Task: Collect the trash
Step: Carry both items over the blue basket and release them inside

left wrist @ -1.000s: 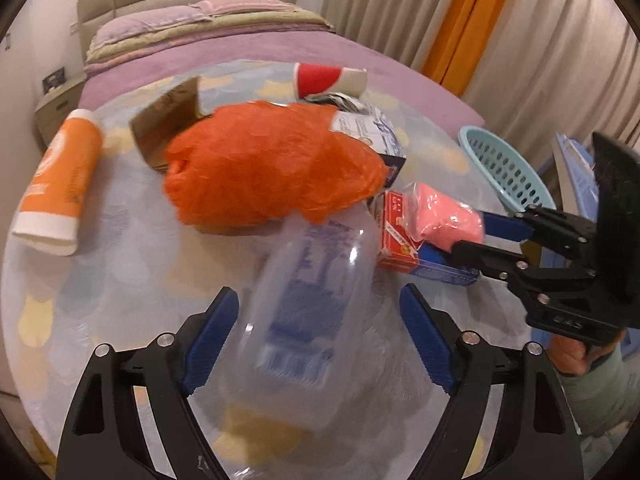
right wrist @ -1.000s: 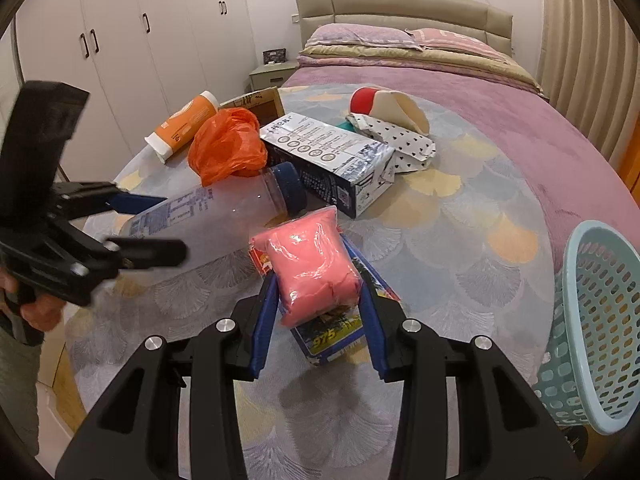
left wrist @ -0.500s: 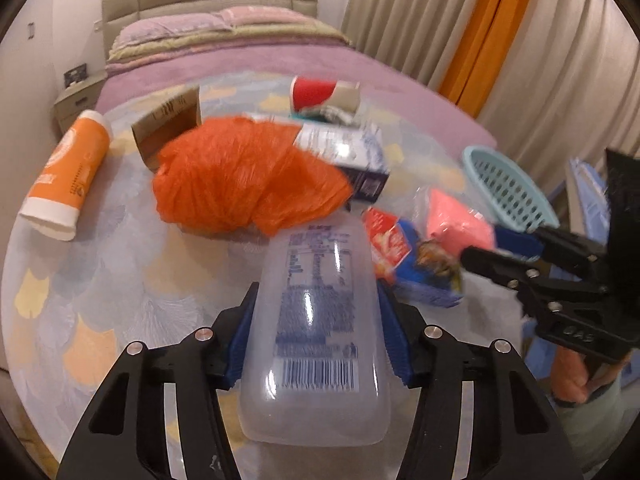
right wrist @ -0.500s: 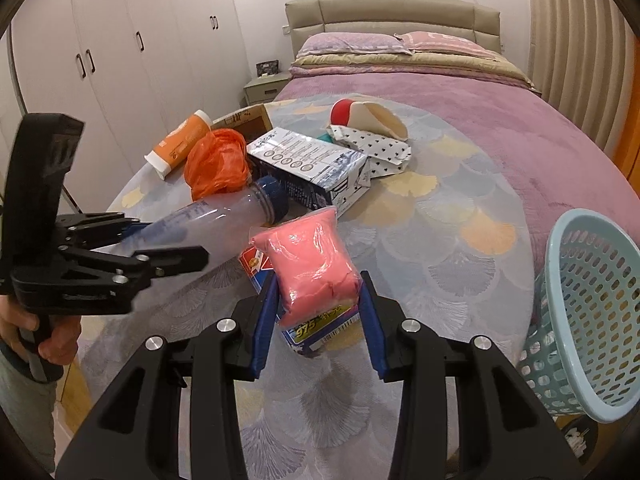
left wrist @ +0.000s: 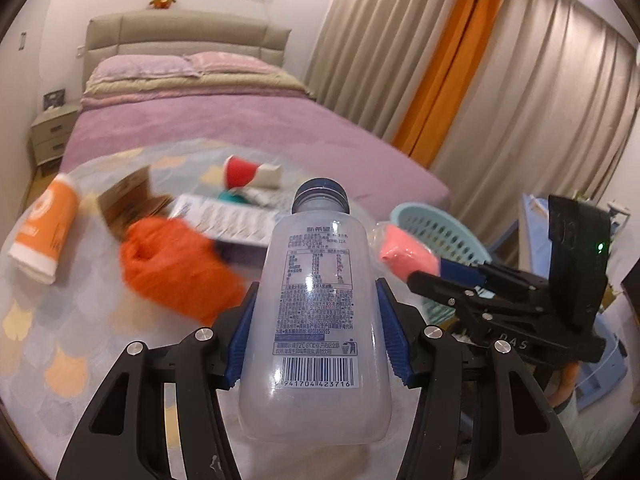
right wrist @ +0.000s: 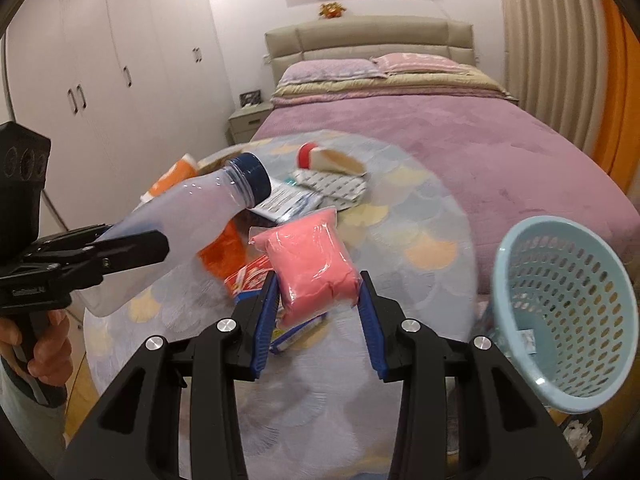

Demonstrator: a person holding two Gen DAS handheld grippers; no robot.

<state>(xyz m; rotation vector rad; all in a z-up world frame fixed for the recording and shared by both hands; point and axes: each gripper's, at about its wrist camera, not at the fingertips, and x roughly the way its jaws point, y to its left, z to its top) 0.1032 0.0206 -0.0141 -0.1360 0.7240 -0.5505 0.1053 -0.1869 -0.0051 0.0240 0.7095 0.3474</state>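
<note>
My left gripper (left wrist: 318, 300) is shut on a clear plastic bottle (left wrist: 316, 312) with a dark blue cap and holds it lifted above the round table (left wrist: 60, 344). The bottle also shows in the right wrist view (right wrist: 184, 228). My right gripper (right wrist: 316, 288) is shut on a pink packet (right wrist: 310, 268) in clear wrap, raised above the table; it also shows in the left wrist view (left wrist: 408, 258). A light blue perforated basket (right wrist: 568, 312) stands at the table's right edge, right of the pink packet.
On the table lie an orange plastic bag (left wrist: 176, 268), an orange tube (left wrist: 44, 228), a brown cardboard piece (left wrist: 128, 196), a white printed box (left wrist: 228, 220), a red paper cup (left wrist: 244, 172), a dotted paper bag (right wrist: 332, 188) and a red-blue packet (right wrist: 248, 280). A purple bed (right wrist: 440, 140) lies beyond.
My left gripper closed on the bottle and lifted it off the table. My right gripper raised the pink packet off the red-blue packet, toward the basket.
</note>
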